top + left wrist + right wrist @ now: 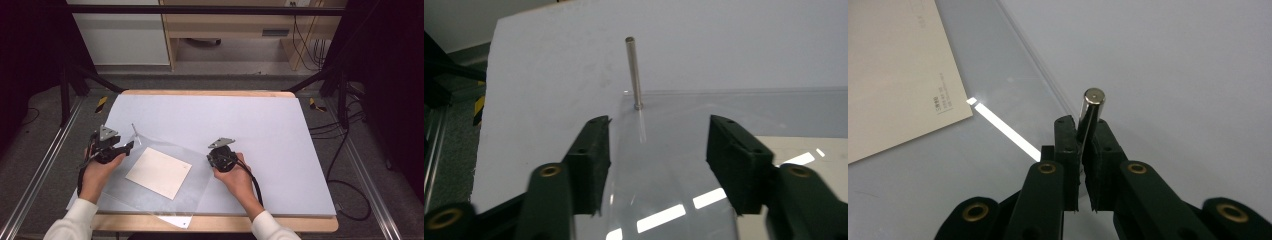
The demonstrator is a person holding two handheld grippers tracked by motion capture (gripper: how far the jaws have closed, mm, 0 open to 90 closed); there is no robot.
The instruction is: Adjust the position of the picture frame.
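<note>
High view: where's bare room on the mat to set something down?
Free: the grey mat behind the clear sheet, and its right side beyond the right gripper. Crowded: front left, where sheet, cream card, upright pin and left gripper gather.

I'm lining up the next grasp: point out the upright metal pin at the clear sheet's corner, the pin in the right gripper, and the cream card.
Upright metal pin [633, 72], left gripper view, mid-shaft.
Held metal pin [1093, 96], right gripper view, top end.
Cream rectangular card [158, 172], high view, centre.
</note>
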